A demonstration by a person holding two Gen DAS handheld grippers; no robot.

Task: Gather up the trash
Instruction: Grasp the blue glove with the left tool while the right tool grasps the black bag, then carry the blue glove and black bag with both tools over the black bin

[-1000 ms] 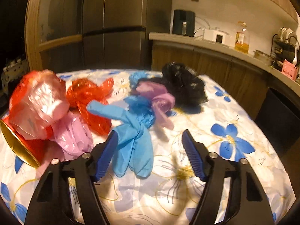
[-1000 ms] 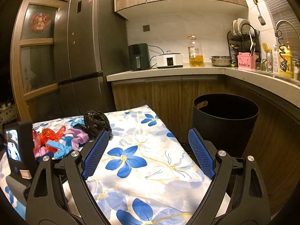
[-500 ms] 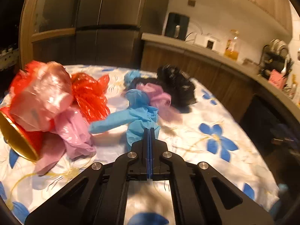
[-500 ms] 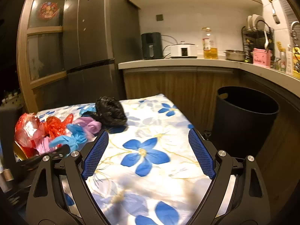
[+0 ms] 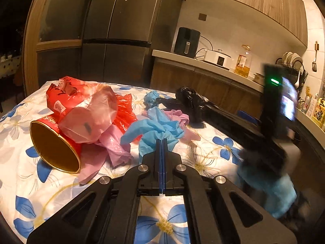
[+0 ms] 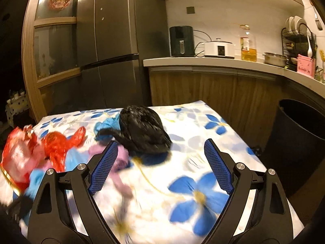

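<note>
Trash lies on a flowered tablecloth (image 5: 203,162). My left gripper (image 5: 162,142) is shut on the edge of a blue glove (image 5: 156,129), which is lifted a little. Beside it lie a pink bag (image 5: 113,142), a red bag (image 5: 124,109), a red cup with a gold inside (image 5: 54,148) on its side, a purple glove (image 5: 176,118) and a crumpled black bag (image 5: 191,101). My right gripper (image 6: 160,162) is open and empty, just short of the black bag (image 6: 142,132). It shows blurred at the right of the left wrist view (image 5: 233,120).
A black trash bin (image 6: 298,146) stands on the floor to the right of the table. Behind are a dark fridge (image 6: 113,40) and a counter (image 6: 213,63) with appliances, an oil bottle and a dish rack. The table's right edge (image 6: 243,142) drops off near the bin.
My left gripper closed on the blue glove and has pulled it up and back. My right gripper swung left from facing the bin toward the black bag, staying open.
</note>
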